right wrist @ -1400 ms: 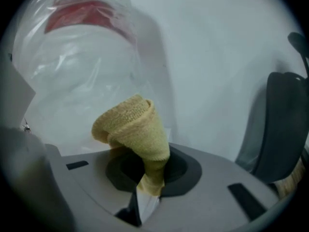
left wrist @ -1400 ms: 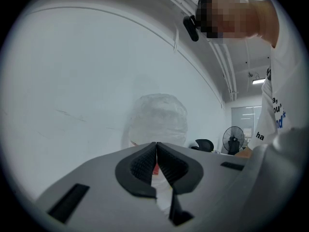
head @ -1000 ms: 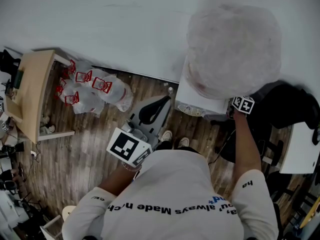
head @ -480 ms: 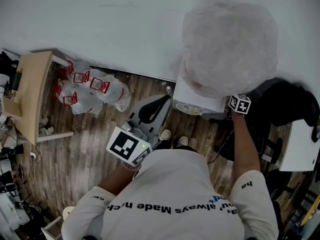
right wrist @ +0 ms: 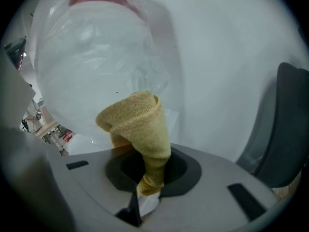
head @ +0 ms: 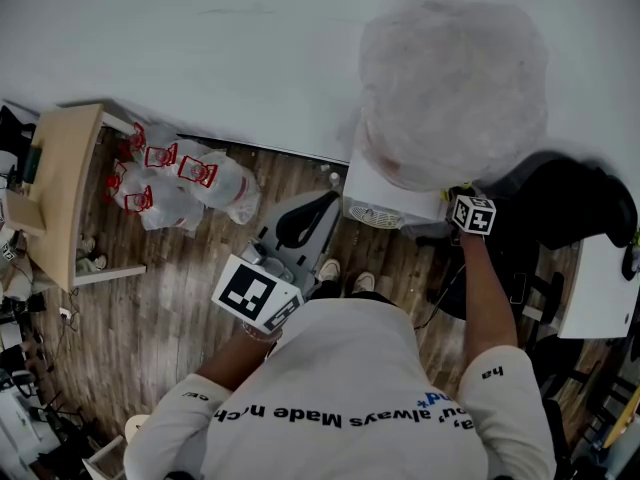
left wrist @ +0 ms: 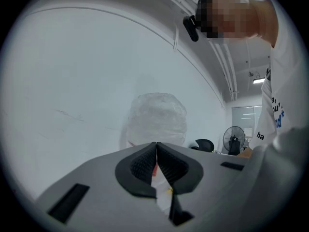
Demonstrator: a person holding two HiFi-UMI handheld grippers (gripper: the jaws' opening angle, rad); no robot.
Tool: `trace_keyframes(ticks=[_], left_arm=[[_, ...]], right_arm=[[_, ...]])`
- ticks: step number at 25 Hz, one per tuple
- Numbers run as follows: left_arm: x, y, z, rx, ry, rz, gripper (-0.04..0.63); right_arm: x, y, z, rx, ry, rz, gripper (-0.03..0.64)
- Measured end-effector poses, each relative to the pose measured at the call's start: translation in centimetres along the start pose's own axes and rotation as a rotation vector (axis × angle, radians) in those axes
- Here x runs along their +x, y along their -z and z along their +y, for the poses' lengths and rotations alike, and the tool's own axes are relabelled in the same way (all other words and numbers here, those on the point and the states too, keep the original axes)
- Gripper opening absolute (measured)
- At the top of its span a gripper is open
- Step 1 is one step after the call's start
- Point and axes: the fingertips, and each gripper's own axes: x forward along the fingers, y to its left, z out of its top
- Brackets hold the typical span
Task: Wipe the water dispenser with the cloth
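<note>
The cloth point(right wrist: 140, 124) is coarse-knit, the plastic wrap point(head: 455, 88) crinkled and translucent, the floor point(head: 180, 298) grained wood.

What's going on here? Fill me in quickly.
A person stands at a water dispenser whose top bottle is wrapped in clear plastic. The right claw is shut on a yellow cloth, held up close to the wrapped bottle; contact can't be confirmed. The left claw is shut, empty, and held low, away from the dispenser.
</note>
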Motion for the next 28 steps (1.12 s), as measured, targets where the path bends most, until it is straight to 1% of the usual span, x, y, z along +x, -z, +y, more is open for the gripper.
trace_keyframes(ticks=[12,18,28], left_arm=[[-0.3,0.0,-0.9,-0.002,0.021,-0.001,0.020],[-0.5,0.0,-1.1,-0.003,0.025,-0.008,0.020],[-0.7,-0.1,-1.7,-0.002,0.035,-0.011,0.020]], right_arm=[[-2.2,1.5,1.5,-0.065,-0.003,0.002,0.060],[-3.0,3.9,2.2,-0.087,-0.020,0.005,0.060],[-4.9,5.9,3.3,-0.092,-0.005,-0.001,0.060]])
